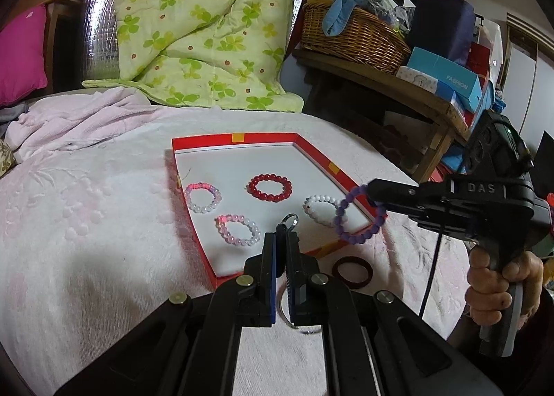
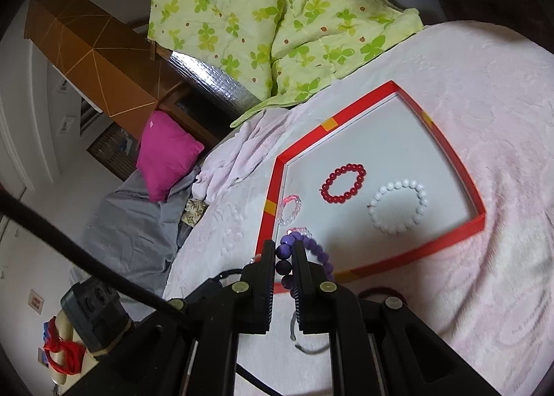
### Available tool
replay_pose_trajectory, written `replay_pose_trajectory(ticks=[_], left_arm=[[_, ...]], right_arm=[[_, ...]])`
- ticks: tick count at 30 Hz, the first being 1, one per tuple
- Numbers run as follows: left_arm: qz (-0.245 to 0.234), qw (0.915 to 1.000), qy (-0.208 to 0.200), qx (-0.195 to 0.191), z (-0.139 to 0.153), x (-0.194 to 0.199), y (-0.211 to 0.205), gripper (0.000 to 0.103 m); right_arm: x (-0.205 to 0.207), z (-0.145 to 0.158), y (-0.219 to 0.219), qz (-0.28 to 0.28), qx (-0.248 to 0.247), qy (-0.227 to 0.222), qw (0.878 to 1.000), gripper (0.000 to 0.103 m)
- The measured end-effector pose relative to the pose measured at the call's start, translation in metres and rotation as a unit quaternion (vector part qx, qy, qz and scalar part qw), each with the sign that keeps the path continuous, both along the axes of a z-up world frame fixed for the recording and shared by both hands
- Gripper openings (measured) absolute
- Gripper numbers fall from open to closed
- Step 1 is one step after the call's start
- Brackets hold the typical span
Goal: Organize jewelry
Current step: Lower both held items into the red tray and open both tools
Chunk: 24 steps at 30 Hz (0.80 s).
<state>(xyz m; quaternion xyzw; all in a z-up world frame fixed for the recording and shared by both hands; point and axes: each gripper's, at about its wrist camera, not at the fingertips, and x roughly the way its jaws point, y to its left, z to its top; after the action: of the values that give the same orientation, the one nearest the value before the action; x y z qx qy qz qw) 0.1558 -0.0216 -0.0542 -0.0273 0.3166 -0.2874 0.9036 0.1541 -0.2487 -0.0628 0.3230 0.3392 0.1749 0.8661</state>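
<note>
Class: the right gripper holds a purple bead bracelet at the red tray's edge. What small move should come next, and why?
Probably carry the purple bracelet inward over the tray to the bare white floor past the white bracelet, then open. The right gripper pinches it over the near rim, hanging partly outside.

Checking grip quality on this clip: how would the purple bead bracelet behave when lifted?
Purple bead bracelet likely floppy: its loop droops from the right gripper. Round, glossy beads probably slip or swivel between the fingers. Probably light.
</note>
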Motion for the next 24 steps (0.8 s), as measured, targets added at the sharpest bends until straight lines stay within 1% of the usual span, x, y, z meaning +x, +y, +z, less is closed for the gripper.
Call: replay_pose_trajectory(ticks=[3, 6, 10, 13, 15, 18, 22, 24], left_arm=[[-0.004, 1.0000, 0.004, -0.004, -0.001, 0.004, -0.003, 0.005], [-0.011, 0.9999, 0.012, -0.003, -0.004, 0.013, -0.011, 0.005], [-0.018, 0.9996, 0.020, 0.001, -0.008, 0.026, -0.027, 0.005], [-0.025, 0.9991, 0.028, 0.019, -0.015, 0.037, -0.046, 0.005], [-0.029, 0.9985, 0.037, 0.027, -0.020, 0.045, -0.058, 0.005], [-0.032, 0.9982, 0.044, 0.025, -0.024, 0.049, -0.066, 0.005], [-0.041, 0.9977, 0.046, 0.029, -0.027, 0.049, -0.071, 0.005], [-0.044, 0.9972, 0.044, 0.041, -0.029, 0.048, -0.074, 0.005]], right_arm=[[0.013, 0.000, 0.001, -0.004, -0.012, -0.001, 1.000, 0.011], [0.027, -0.002, -0.008, -0.021, -0.024, 0.002, 0.999, 0.010], [0.050, -0.003, -0.031, -0.054, -0.019, 0.002, 0.998, 0.010], [0.071, -0.010, -0.047, -0.071, -0.008, 0.015, 0.997, 0.010], [0.083, -0.015, -0.050, -0.075, -0.003, 0.023, 0.997, 0.010], [0.100, -0.023, -0.051, -0.072, 0.003, 0.035, 0.997, 0.011], [0.117, -0.033, -0.052, -0.072, 0.011, 0.047, 0.996, 0.010], [0.122, -0.037, -0.055, -0.080, 0.009, 0.050, 0.996, 0.010]])
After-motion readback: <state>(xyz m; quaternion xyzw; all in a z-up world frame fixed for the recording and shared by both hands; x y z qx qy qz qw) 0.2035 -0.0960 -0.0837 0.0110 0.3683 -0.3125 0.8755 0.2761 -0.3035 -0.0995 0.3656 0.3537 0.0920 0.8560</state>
